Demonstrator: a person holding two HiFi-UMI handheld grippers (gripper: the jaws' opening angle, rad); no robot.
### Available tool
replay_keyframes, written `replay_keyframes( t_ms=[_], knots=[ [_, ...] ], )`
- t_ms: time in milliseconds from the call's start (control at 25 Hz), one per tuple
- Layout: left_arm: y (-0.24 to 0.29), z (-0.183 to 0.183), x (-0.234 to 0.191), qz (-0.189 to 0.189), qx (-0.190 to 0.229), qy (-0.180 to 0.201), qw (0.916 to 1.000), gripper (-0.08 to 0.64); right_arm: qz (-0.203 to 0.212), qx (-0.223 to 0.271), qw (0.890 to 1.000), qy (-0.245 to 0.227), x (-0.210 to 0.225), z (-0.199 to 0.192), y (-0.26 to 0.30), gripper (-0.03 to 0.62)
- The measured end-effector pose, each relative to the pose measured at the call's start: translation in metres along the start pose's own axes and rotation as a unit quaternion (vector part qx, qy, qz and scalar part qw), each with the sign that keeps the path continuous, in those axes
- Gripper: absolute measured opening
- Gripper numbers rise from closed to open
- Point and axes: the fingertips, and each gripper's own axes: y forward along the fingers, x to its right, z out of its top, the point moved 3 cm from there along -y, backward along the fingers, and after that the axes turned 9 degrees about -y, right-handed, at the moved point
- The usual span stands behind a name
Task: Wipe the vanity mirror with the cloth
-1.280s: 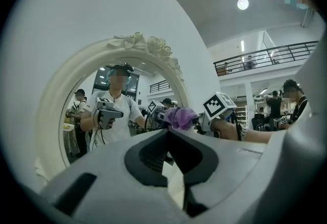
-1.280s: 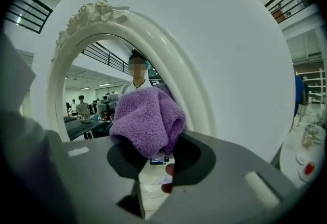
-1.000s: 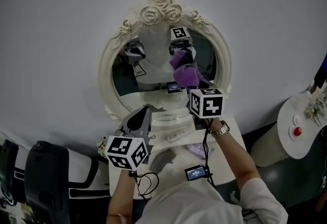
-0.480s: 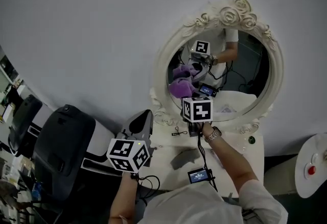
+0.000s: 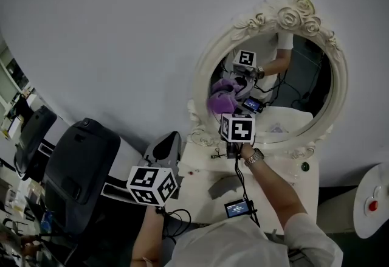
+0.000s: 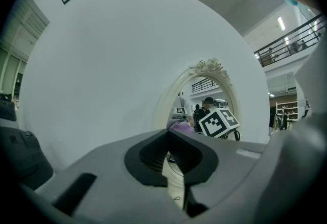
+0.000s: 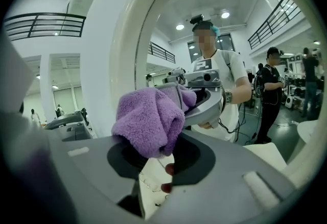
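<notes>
The oval vanity mirror with its ornate white frame [image 5: 203, 71] stands against the grey wall. My right gripper [image 5: 223, 106] is shut on a purple cloth [image 5: 219, 101] and presses it to the lower left of the glass, where its reflection shows. In the right gripper view the cloth [image 7: 150, 121] bulges from the jaws right before the glass, beside the frame [image 7: 122, 49]. My left gripper [image 5: 165, 147] hangs low and left of the mirror, away from it, jaws shut with nothing in them. In the left gripper view the mirror frame [image 6: 171, 98] and cloth [image 6: 180, 127] are far ahead.
The mirror rests on a white vanity table [image 5: 285, 183] with a cable and a small green item [image 5: 305, 166]. A small screen device [image 5: 237, 208] hangs below my right arm. A black chair [image 5: 79, 168] stands at the left, a round white side table [image 5: 371, 208] at the right.
The head view has swung, so the mirror now sits at the right. The right gripper has carried the cloth from the middle of the glass to its lower left. The left gripper stayed low.
</notes>
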Motion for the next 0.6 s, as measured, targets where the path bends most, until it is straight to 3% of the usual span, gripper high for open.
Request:
replay_keyframes(
  t_ms=[320,600],
  knots=[
    [0.042,-0.015,0.050,-0.082,-0.025,0.006,0.9963,0.002,-0.068,0.000,0.998,0.019,0.073,-0.020,-0.043,0.106],
    [0.083,-0.032,0.111,-0.168,-0.051,0.010,0.9845,0.002,-0.155,-0.005,0.987,0.040,0.159,-0.040,-0.098,0.106]
  ],
)
